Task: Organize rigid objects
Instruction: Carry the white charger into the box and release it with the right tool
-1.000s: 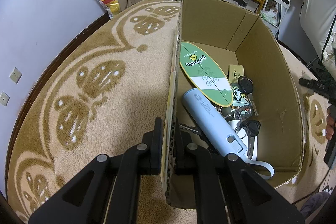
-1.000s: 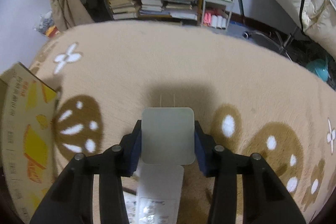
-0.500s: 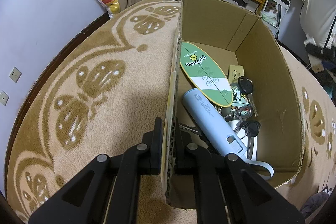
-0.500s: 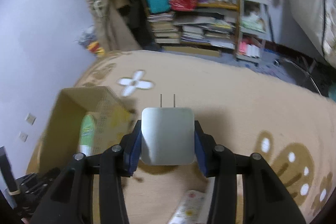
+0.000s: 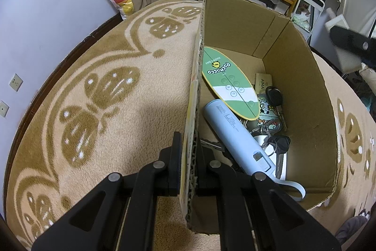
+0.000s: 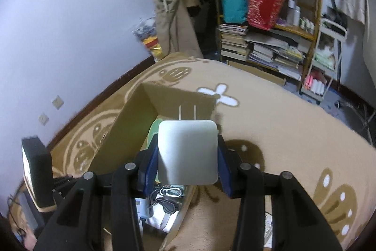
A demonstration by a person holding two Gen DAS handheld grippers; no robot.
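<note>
A beige rug [image 5: 122, 114] patterned with brown butterflies is spread over the floor. On it a cardboard box [image 5: 303, 86] stands open. Its near wall is pinched between the narrowly closed jaws of the left gripper [image 5: 189, 164]. Inside the box a green-and-white oval board [image 5: 229, 84], a pale blue power bank [image 5: 237, 135] and keys [image 5: 276, 98] are seen. A white plug adapter [image 6: 187, 151], prongs pointing forward, is clamped by the right gripper [image 6: 187, 157] above the box.

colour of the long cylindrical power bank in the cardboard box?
Pale blue cylindrical power bank, with a matching strap; clearest in the left wrist view.
</note>
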